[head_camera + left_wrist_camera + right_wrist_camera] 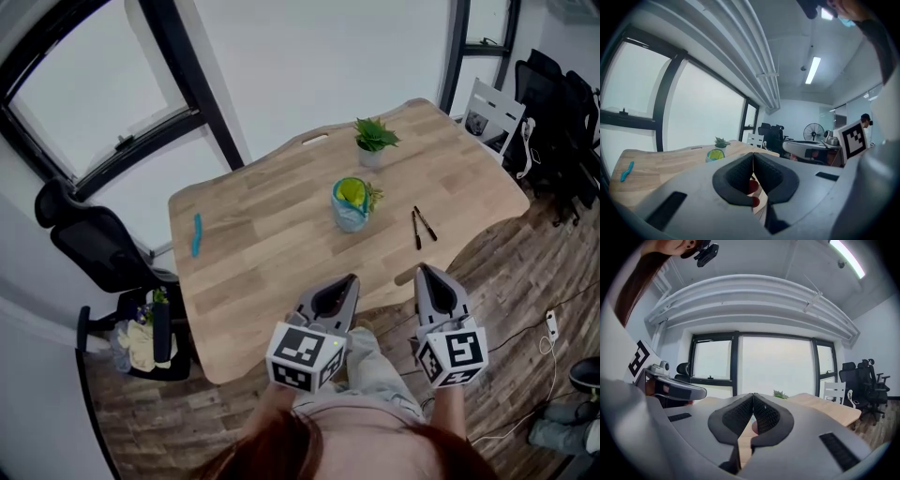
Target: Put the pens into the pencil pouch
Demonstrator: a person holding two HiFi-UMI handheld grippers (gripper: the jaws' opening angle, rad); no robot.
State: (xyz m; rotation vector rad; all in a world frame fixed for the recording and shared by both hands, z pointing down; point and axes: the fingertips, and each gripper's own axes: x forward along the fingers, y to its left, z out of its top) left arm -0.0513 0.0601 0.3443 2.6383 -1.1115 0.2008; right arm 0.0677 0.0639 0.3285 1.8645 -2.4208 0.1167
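1. Filling the middle of the room, a wooden table [272, 272] stretches away from the person, its curved near edge just ahead of both grippers.
2. A black office chair [94, 253] stands off the table's left side.
3. The left gripper [349, 279] is at the near edge, jaws clenched tight together with nothing between them.
4. The right gripper [424, 270] is just to its right, likewise clamped closed and empty.
5. The pencil pouch [352, 203], blue-green with a yellow patch, stands upright near the table's middle.
6. A small potted plant [373, 141] sits beyond the pouch, toward the far edge.
7. Two dark pens [421, 225] lie side by side right of the pouch, apart from it, outside it.
8. A thin blue object [196, 234] lies near the left edge.
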